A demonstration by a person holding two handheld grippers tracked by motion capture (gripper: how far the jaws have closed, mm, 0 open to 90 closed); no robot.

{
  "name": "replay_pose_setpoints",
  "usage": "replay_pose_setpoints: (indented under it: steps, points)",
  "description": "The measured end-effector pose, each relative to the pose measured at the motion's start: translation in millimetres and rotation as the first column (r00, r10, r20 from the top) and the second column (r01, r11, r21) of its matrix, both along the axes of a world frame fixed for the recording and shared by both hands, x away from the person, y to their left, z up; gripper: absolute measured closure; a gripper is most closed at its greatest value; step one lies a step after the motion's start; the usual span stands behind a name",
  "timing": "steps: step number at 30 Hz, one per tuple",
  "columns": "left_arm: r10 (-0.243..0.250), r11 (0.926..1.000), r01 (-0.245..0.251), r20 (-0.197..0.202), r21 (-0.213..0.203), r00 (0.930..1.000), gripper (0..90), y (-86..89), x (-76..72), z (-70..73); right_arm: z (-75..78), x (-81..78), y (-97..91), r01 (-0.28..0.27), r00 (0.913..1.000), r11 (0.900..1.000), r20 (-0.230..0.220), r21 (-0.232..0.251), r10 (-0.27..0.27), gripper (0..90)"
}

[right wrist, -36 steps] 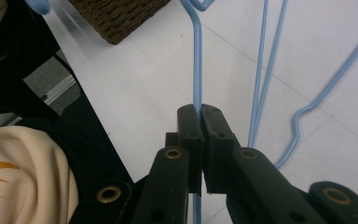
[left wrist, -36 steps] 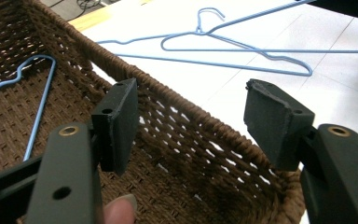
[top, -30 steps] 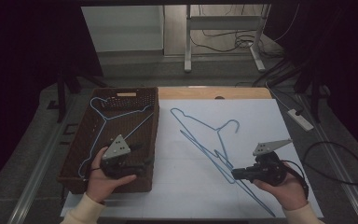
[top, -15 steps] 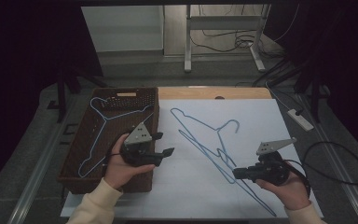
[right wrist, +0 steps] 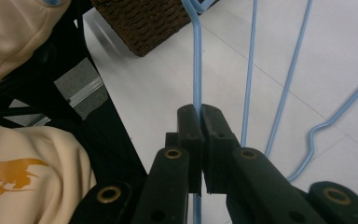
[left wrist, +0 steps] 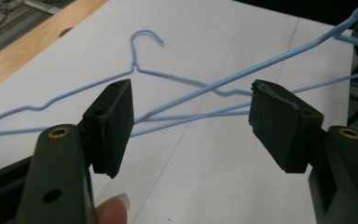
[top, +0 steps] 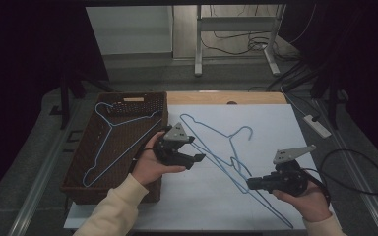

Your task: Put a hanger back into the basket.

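Note:
Two blue wire hangers lie crossed on the white table point(top: 275, 128). My right gripper point(top: 250, 184) is shut on the wire of one hanger point(right wrist: 196, 56), whose long bar rises off the table point(left wrist: 279, 53). The other hanger point(left wrist: 135, 70) lies flat with its hook point(top: 246, 130) toward the far side. My left gripper point(top: 197, 158) is held above the table beside the basket, open, its jaws point(left wrist: 191, 126) pointing at the crossed wires with nothing between them. A third blue hanger point(top: 113, 125) lies in the brown wicker basket point(top: 78, 177).
The basket stands along the table's left edge. A wooden strip point(top: 226, 98) borders the far edge. A power strip point(top: 317, 125) and a looping black cable point(top: 359, 172) lie off the right side. A cream sleeve point(right wrist: 18, 149) is close to my right gripper.
My left gripper has moved right from over the basket to the table's middle, toward the hangers. The right gripper has stayed shut on its hanger, shifting slightly.

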State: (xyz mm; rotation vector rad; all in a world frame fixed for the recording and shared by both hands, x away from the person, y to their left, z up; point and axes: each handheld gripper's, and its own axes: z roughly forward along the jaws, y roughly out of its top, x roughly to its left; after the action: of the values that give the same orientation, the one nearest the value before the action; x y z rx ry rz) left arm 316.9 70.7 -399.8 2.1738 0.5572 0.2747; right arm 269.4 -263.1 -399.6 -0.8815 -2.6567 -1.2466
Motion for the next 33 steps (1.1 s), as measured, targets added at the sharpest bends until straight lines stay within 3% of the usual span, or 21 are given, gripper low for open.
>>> replay_pose_setpoints:
  steps: [7,11,15,18,20,21,22,26,29,32,33]
  points:
    - [-0.089,0.9944,0.087,0.033,0.061,0.9955,32.5,-21.0,5.1,-5.2,2.8,-0.7,-4.6,-0.020,0.9998,0.9996,-0.004,0.022,0.020,87.8]
    - [-0.145,0.9848,0.137,0.070,0.106,0.9870,33.8,-33.1,7.4,-10.0,2.7,-0.5,-4.5,-0.027,0.9996,0.9993,-0.009,0.026,0.027,87.7]
    - [-0.197,0.9689,0.180,0.090,0.170,0.9763,37.3,-46.5,8.0,-14.0,2.4,-1.2,-3.4,-0.049,0.9987,0.9985,-0.011,0.024,0.050,87.8]
    - [-0.234,0.9520,0.202,0.122,0.230,0.9645,47.8,-52.6,6.0,-17.4,3.1,-1.5,-4.4,-0.061,0.9981,0.9978,-0.008,0.027,0.061,87.8]
    - [-0.256,0.9429,0.219,0.128,0.251,0.9582,62.8,-54.4,3.6,-18.1,3.6,-1.3,-6.3,-0.063,0.9980,0.9975,-0.007,0.032,0.063,87.7]
    - [-0.256,0.9429,0.219,0.128,0.251,0.9582,68.1,-54.4,3.6,-18.1,3.8,-0.9,-8.5,-0.063,0.9980,0.9975,-0.008,0.034,0.063,87.7]
    - [-0.271,0.9355,0.224,0.148,0.273,0.9512,70.6,-55.1,0.8,-17.8,3.9,-0.4,-10.3,-0.054,0.9985,0.9979,-0.008,0.035,0.055,87.7]
    - [-0.300,0.9221,0.240,0.168,0.304,0.9392,77.7,-55.9,-6.2,-15.1,3.6,3.0,-18.5,-0.018,0.9998,0.9993,0.004,0.033,0.018,87.6]
    - [-0.304,0.9182,0.241,0.171,0.314,0.9370,82.9,-56.8,-9.5,-14.4,3.6,7.0,-25.1,0.037,0.9986,0.9991,0.036,0.021,-0.038,87.4]
    - [-0.313,0.9092,0.246,0.162,0.336,0.9358,85.9,-57.1,-14.2,-13.0,2.7,11.3,-28.1,0.074,0.9953,0.9970,0.062,0.021,-0.075,86.8]
    - [-0.306,0.9131,0.243,0.157,0.328,0.9391,86.4,-56.8,-15.2,-12.7,2.2,12.6,-28.5,0.082,0.9942,0.9964,0.068,0.021,-0.083,86.5]
